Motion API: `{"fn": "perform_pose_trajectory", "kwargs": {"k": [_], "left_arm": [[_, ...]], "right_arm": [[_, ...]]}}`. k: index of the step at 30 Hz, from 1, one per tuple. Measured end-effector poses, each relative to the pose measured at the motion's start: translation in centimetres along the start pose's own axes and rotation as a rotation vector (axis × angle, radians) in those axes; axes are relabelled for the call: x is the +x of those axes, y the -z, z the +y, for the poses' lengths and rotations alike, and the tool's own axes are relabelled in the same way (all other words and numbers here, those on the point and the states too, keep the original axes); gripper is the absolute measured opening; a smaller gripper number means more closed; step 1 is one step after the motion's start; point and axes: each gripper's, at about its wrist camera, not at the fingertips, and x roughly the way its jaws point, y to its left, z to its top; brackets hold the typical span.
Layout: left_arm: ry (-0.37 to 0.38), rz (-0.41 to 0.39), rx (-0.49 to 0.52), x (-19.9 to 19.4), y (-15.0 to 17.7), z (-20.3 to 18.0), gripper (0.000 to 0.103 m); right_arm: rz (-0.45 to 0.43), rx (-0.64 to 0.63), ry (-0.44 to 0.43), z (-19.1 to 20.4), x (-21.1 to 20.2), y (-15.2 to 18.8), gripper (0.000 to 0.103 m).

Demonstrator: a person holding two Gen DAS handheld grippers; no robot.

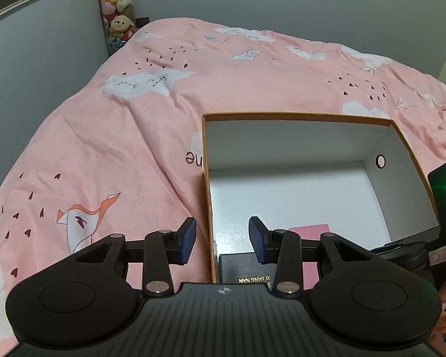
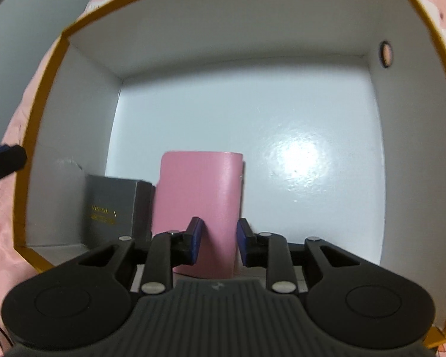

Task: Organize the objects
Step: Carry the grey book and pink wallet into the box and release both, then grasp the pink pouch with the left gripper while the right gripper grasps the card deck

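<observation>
**Right wrist view: pink case being set down in box**

Right gripper (image 2: 217, 242) points down into the white-lined box (image 2: 44, 95). The pink case (image 2: 199, 199) stands between its pads, but a gap shows on the right side, so the jaws look released, not clamping. The case sits near the box's front wall, just beside the dark box with gold lettering (image 2: 113, 208).

Left gripper (image 1: 223, 239) hovers over the box's left rim, jaws apart, nothing held.

Judgement: withdraw the right gripper straight up so the pads clear the case without tipping it against its neighbour; keep the left gripper off the rim.
</observation>
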Motion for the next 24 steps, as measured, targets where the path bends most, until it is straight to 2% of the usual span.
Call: {"fn": "perform_pose_trajectory", "kwargs": {"k": [8,13,15,19,21,24], "left_arm": [[0.018,-0.012,-0.015,-0.9,0.5,0.3,0.046],[0.046,-0.034,-0.018,-2.9,1.2,0.3,0.047],[0.057,-0.037,-0.02,-4.0,1.6,0.3,0.056],[0.072,-0.023,-0.014,-6.0,3.0,0.2,0.068],[0.09,0.005,-0.019,-6.6,3.9,0.3,0.078],[0.115,0.062,-0.035,-6.4,5.4,0.3,0.085]], "right_arm": [[-0.005,-0.094,0.063,1.9,0.5,0.3,0.026],[-0.048,-0.112,0.054,2.0,-0.7,0.8,0.029],[-0.099,-0.145,0.048,2.3,-2.2,1.4,0.029],[-0.231,-0.258,0.021,2.9,-6.8,3.7,0.029],[-0.276,-0.308,-0.001,3.3,-8.9,4.5,0.029],[-0.314,-0.395,-0.032,4.4,-11.2,6.0,0.029]]}}
